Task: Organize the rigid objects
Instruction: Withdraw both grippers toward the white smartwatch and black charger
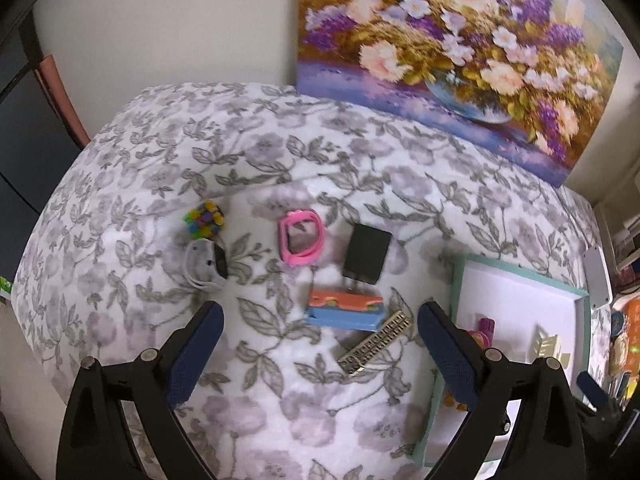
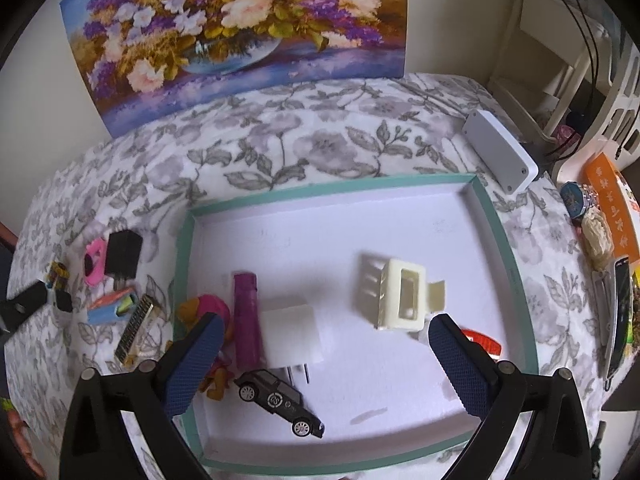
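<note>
Both tools wide and empty, left tool [image 1: 320,344] over floral bedspread [image 1: 280,152] above blue-orange case [image 1: 346,312], right tool [image 2: 326,356] over teal-rimmed tray [image 2: 490,216], toy car [image 2: 280,402], cream clip [image 2: 400,298], purple tube [image 2: 247,320] sat inside.

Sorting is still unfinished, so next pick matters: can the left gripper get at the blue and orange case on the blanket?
Probably yes. The left gripper is open, nothing held, and the case lies just ahead; only the comb touches its corner.
</note>
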